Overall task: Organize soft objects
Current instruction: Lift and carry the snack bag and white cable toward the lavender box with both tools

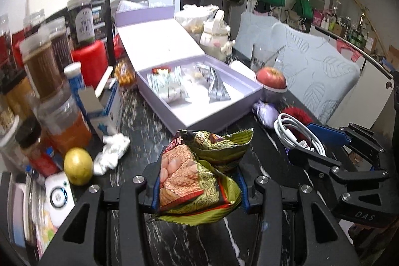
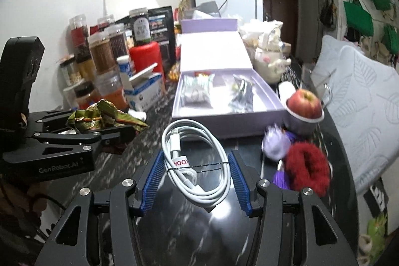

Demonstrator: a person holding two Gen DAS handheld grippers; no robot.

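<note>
Left tool (image 1: 197, 181): clamped on a crumpled green snack bag (image 1: 199, 166), which is pinched between the two blue pads and held clear above the dark marbled desk (image 1: 149, 116). The bag's printed face shows red and orange artwork; its torn upper edge points away from the camera. In the right wrist view the same tool (image 2: 124, 131) appears at the left, with the snack bag (image 2: 104, 116) bunched between its fingers.

Right tool (image 2: 194, 178): clamped on a coiled white charging cable (image 2: 197, 161), the ribbed blue pads pressing both sides of the coil. A thin black tie binds the loop (a white tag with red lettering is wrapped round the strands). The left wrist view shows this tool (image 1: 306, 138) at the right, with the cable (image 1: 296, 133) in its grip.

Beyond both tools an open lilac box (image 1: 249, 91) rests on the desk, its lid folded back. Inside lie clear and silver packets; the contents cannot be read. Just to the right of the box, a red apple (image 2: 305, 104) sits in a small bowl (image 2: 299, 124). In front of the bowl lie a fluffy lilac item (image 2: 275, 143) and a fuzzy red ring (image 2: 308, 168), touching one another.

Left side of the desk: jars and bottles crowded together, a blue and white carton (image 1: 107, 109), a crumpled white tissue (image 1: 112, 151) and a yellow fruit (image 1: 78, 165).
</note>
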